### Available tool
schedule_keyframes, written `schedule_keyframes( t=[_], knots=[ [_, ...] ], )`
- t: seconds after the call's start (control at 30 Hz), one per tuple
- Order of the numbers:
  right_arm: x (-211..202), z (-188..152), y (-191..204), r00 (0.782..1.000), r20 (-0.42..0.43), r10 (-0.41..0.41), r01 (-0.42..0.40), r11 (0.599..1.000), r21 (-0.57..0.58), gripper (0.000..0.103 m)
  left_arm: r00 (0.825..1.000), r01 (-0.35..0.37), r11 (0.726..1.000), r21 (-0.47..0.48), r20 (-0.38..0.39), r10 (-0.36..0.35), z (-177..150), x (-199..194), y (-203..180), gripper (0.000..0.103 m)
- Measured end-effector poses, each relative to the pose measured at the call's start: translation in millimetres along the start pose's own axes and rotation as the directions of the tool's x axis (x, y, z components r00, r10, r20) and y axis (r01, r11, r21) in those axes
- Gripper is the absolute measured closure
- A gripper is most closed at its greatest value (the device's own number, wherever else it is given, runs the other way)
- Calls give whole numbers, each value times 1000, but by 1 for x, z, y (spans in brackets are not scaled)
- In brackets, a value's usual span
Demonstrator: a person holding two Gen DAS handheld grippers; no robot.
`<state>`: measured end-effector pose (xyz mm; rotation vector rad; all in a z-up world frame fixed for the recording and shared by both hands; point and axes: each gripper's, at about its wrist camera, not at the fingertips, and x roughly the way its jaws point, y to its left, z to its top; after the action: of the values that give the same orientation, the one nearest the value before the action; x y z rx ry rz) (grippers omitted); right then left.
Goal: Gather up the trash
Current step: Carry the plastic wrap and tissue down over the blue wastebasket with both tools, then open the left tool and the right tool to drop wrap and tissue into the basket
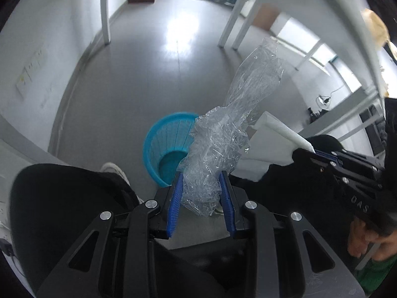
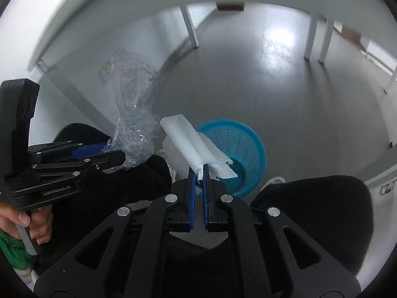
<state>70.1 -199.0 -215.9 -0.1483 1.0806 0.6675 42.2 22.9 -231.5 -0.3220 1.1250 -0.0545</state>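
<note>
My left gripper [image 1: 201, 176] is shut on a crumpled clear plastic wrap [image 1: 218, 149], which sticks up and to the right between the blue pads. My right gripper [image 2: 199, 171] is shut on a folded white paper towel [image 2: 196, 144]. A blue slatted trash basket [image 1: 168, 144] stands on the grey floor just beyond both grippers, its opening facing up. In the right wrist view the basket [image 2: 240, 146] lies behind the towel, the left gripper [image 2: 109, 154] holds the plastic wrap [image 2: 135, 124] at left. In the left wrist view the right gripper [image 1: 304, 149] holds the towel [image 1: 273, 136] at right.
The person's black-trousered knees [image 1: 62, 198] and white shoes [image 1: 114, 168] flank the basket. White table legs [image 1: 105, 24] stand farther off on the grey floor [image 1: 148, 74]. A white table edge [image 2: 99, 12] curves overhead. A hand [image 2: 32, 223] grips the left gripper's handle.
</note>
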Motion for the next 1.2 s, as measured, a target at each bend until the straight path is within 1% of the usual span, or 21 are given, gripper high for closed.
schedule_keyframes(
  t=[0.1, 0.2, 0.3, 0.4, 0.5, 0.57, 0.7, 0.77, 0.83, 0.93, 1.07, 1.2],
  knots=[
    [26, 8, -6, 999, -35, -15, 16, 1000, 24, 99, 999, 2, 999, -51, -44, -5, 14, 22, 11, 74],
    [50, 13, -12, 997, -69, -38, 41, 998, 37, 99, 997, -14, 997, -71, -73, 8, 25, 40, 17, 74],
    [74, 19, -15, 993, -113, -32, 40, 996, 75, 99, 994, -23, 996, -88, -107, 14, 32, 59, 20, 74],
    [93, 21, -18, 989, -141, -35, 49, 994, 100, 99, 988, -23, 991, -131, -156, 2, 37, 83, 26, 74],
    [117, 26, -23, 983, -172, -58, 77, 991, 105, 99, 980, -16, 980, -199, -198, -24, 44, 107, 39, 74],
    [132, 25, -28, 978, -200, -61, 86, 989, 120, 99, 974, -32, 974, -226, -225, -21, 48, 122, 46, 74],
    [162, 32, -40, 968, -241, -72, 108, 984, 139, 99, 968, -50, 967, -251, -251, -15, 56, 140, 48, 74],
    [176, 30, -47, 962, -261, -79, 122, 981, 150, 99, 967, -86, 963, -257, -254, 19, 61, 152, 49, 74],
    [192, 34, -51, 957, -277, -85, 135, 977, 164, 99, 963, -98, 959, -267, -269, 24, 65, 164, 49, 74],
    [209, 35, -57, 950, -300, -84, 139, 976, 169, 99, 950, -120, 957, -262, -310, 35, 64, 182, 48, 74],
    [226, 41, -66, 944, -323, -70, 139, 971, 195, 99, 940, -129, 945, -301, -341, 19, 64, 194, 57, 74],
    [234, 38, -70, 939, -339, -59, 139, 966, 216, 99, 941, -116, 939, -323, -338, 0, 68, 201, 60, 74]
  ],
)
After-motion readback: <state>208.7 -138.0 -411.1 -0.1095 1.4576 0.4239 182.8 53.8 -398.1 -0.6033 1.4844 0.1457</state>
